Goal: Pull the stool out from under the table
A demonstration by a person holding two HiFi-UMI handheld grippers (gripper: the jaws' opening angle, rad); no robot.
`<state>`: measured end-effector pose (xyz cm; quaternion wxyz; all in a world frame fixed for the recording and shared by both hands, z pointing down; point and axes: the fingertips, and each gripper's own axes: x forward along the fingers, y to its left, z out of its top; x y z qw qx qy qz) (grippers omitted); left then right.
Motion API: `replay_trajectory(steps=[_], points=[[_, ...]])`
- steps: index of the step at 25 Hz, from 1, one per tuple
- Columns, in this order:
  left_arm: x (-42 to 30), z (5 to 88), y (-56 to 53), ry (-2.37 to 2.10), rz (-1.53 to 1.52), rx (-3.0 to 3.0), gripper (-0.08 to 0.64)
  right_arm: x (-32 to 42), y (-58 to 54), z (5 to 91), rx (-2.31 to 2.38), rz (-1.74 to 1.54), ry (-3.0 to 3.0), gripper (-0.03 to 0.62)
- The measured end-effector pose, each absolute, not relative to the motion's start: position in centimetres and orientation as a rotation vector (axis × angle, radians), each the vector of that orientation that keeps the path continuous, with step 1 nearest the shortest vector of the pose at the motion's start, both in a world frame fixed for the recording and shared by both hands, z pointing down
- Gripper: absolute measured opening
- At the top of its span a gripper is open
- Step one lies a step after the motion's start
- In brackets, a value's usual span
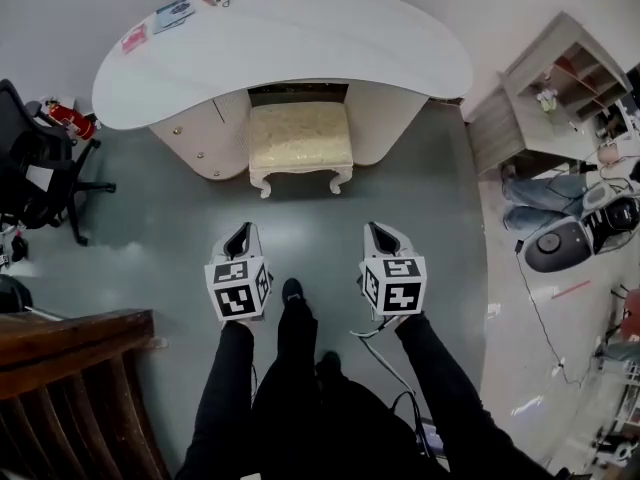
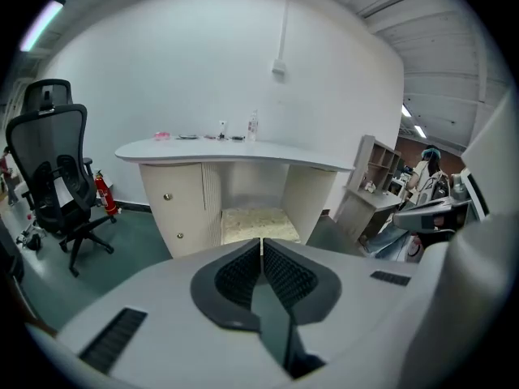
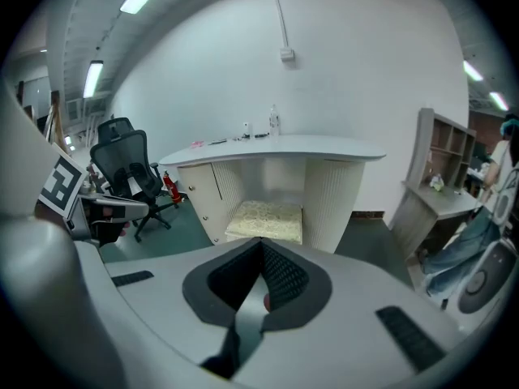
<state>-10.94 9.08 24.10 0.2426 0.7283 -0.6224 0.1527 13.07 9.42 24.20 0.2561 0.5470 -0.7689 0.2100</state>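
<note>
A cream cushioned stool (image 1: 300,138) with white curved legs sits half tucked into the knee gap of the white curved table (image 1: 290,43). It also shows ahead in the left gripper view as the stool (image 2: 258,224) and in the right gripper view as the stool (image 3: 264,218). My left gripper (image 1: 240,234) and right gripper (image 1: 378,231) hang side by side over the grey floor, well short of the stool. Both are shut with nothing between their jaws. In their own views the left gripper (image 2: 261,242) and right gripper (image 3: 261,242) point at the table.
A black office chair (image 1: 40,178) and a red extinguisher (image 1: 70,120) stand at the left. A wooden shelf unit (image 1: 550,88) is at the right, with a seated person's legs (image 1: 545,193) and appliances on the floor. Dark wooden furniture (image 1: 70,378) sits at near left. Small items lie on the tabletop.
</note>
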Motion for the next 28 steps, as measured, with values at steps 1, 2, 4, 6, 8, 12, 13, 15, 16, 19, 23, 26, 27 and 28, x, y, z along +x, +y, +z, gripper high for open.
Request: replay_trajectory(steps=[1,2,4,6,8,12,13,15,16,19,23,26,27,28], points=[[-11.4,25.0,7.9,-1.689,0.433,1.981,0.009,12.7,8.3,25.1,1.478,0.583,-2.071,0.003],[-11.8,26.0,6.9,-1.676,0.448,1.971,0.011,12.3,7.3,26.0,1.474,0.595,-2.054,0.003],[-12.7,28.0,4.9,-1.652,0.472,1.949,0.011,11.7,5.4,27.8,1.475,0.618,-2.016,0.003],[-13.4,29.8,3.4,-1.628,0.492,1.928,0.009,11.1,3.7,29.4,1.481,0.643,-1.982,0.003],[-13.8,31.5,2.1,-1.603,0.509,1.912,0.011,10.7,2.2,30.9,1.483,0.662,-1.958,0.003],[-13.9,35.0,0.3,-1.557,0.552,1.894,0.011,10.6,-0.4,33.9,1.497,0.641,-1.892,0.003],[-13.8,35.9,-0.2,-1.549,0.56,1.889,0.011,10.7,-1.0,34.8,1.501,0.624,-1.876,0.003],[-13.5,38.0,-1.1,-1.539,0.576,1.881,0.017,11.0,-2.4,36.6,1.503,0.595,-1.856,0.003],[-13.4,39.1,-1.6,-1.534,0.582,1.877,0.02,11.3,-3.0,37.6,1.502,0.588,-1.848,0.003],[-13.0,42.6,-3.1,-1.527,0.594,1.86,0.028,12.3,-4.6,41.1,1.499,0.584,-1.814,0.003],[-13.2,46.9,-5.1,-1.541,0.608,1.837,0.034,13.3,-6.2,45.8,1.475,0.591,-1.785,0.03],[-13.3,50.0,-6.3,-1.553,0.602,1.82,0.042,14.0,-7.3,49.3,1.442,0.598,-1.779,0.085],[-13.3,50.9,-6.8,-1.556,0.6,1.816,0.044,14.2,-7.7,50.5,1.432,0.599,-1.777,0.093],[-13.3,51.9,-7.2,-1.557,0.599,1.813,0.046,14.4,-8.2,51.7,1.425,0.6,-1.774,0.098]])
